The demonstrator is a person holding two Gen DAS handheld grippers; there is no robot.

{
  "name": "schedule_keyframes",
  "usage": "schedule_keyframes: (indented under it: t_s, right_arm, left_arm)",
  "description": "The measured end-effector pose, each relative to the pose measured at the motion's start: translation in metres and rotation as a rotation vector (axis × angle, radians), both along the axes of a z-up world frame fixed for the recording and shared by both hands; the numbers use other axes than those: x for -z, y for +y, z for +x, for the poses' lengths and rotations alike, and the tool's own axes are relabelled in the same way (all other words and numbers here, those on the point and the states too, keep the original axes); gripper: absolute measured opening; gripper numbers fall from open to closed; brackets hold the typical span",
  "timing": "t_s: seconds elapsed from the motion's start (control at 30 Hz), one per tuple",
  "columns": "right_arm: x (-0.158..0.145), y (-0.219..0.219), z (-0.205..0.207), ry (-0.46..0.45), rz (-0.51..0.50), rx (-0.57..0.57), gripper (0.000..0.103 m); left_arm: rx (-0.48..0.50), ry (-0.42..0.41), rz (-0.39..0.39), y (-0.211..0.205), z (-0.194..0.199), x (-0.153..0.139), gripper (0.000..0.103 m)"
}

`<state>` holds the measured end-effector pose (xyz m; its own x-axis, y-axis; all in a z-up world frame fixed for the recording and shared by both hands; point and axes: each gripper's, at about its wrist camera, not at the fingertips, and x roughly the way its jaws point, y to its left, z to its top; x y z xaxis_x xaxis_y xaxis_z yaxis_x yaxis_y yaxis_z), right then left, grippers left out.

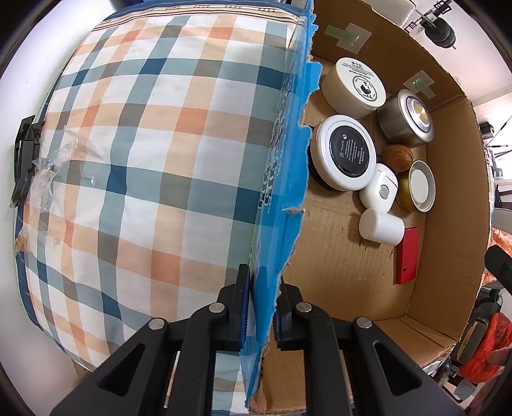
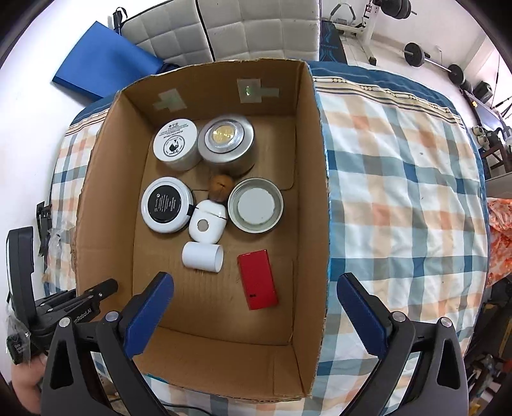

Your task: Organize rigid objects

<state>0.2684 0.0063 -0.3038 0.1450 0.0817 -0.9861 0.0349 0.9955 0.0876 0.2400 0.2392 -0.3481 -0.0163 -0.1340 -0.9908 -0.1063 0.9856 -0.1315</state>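
Note:
An open cardboard box (image 2: pixel 220 348) sits on a checked bedspread (image 2: pixel 400 192). Inside lie a red flat case (image 2: pixel 257 280), a white cylinder (image 2: pixel 202 257) on its side, a white earbud-style case (image 2: pixel 207 224), a black-topped white jar (image 2: pixel 166 204), a cream jar (image 2: pixel 175 142), a silver tin (image 2: pixel 226 140), a walnut (image 2: pixel 220 185) and a round metal lid (image 2: pixel 256 204). My right gripper (image 2: pixel 256 281) hangs open above the red case, with nothing between its pads. My left gripper (image 1: pixel 260 299) is shut on the box's blue-taped side wall (image 1: pixel 288 160).
The bedspread (image 1: pixel 144 160) fills the area left of the box wall. A black clip (image 1: pixel 25 156) and crumpled clear plastic (image 1: pixel 48 172) lie at its left edge. Behind the bed are a blue mat (image 2: pixel 102 67), white padded panels (image 2: pixel 224 28) and dumbbells (image 2: pixel 416 54).

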Motion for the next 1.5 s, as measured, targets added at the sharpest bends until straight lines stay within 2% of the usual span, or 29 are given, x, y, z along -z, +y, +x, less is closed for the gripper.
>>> schedule_keyframes:
  t_s: [0.17, 0.2, 0.3, 0.37, 0.43, 0.5, 0.53, 0.6, 0.77, 1.07, 1.27, 1.5]
  right_arm:
    - [-0.008, -0.002, -0.004, -0.015, 0.005, 0.006, 0.103]
    - [-0.011, -0.003, -0.005, -0.020, 0.004, 0.006, 0.103]
    - [-0.025, -0.004, -0.010, -0.043, 0.009, 0.003, 0.103]
    - [-0.035, -0.006, -0.014, -0.057, 0.017, 0.001, 0.103]
    - [-0.049, -0.010, -0.019, -0.075, 0.025, 0.005, 0.103]
    - [-0.065, -0.014, -0.026, -0.099, 0.032, 0.007, 0.103]
    - [-0.074, -0.016, -0.030, -0.113, 0.031, 0.006, 0.103]
    - [-0.094, -0.021, -0.040, -0.142, 0.032, 0.008, 0.103]
    - [-0.147, -0.035, -0.070, -0.213, 0.046, 0.016, 0.103]
    - [-0.239, -0.060, -0.124, -0.361, 0.037, 0.057, 0.103]
    - [-0.277, -0.078, -0.148, -0.414, 0.025, 0.092, 0.103]
    - [-0.300, -0.091, -0.163, -0.435, 0.015, 0.123, 0.103]
  left_arm:
    - [-0.017, -0.018, 0.060, 0.003, -0.001, -0.018, 0.017]
    - [-0.012, -0.024, 0.083, 0.001, -0.001, -0.024, 0.023]
    - [0.021, -0.109, 0.179, -0.008, -0.004, -0.056, 0.036]
    - [0.034, -0.149, 0.198, -0.013, -0.007, -0.077, 0.046]
    - [0.040, -0.186, 0.209, -0.019, -0.010, -0.097, 0.060]
    - [0.048, -0.231, 0.201, -0.026, -0.015, -0.122, 0.066]
    - [0.052, -0.251, 0.197, -0.031, -0.017, -0.132, 0.074]
    - [0.066, -0.301, 0.205, -0.040, -0.023, -0.158, 0.084]
    - [0.093, -0.432, 0.220, -0.065, -0.045, -0.222, 0.087]
    - [0.096, -0.569, 0.180, -0.081, -0.074, -0.302, 0.087]
    - [0.109, -0.619, 0.164, -0.088, -0.090, -0.336, 0.087]
    - [0.137, -0.640, 0.156, -0.101, -0.113, -0.354, 0.087]
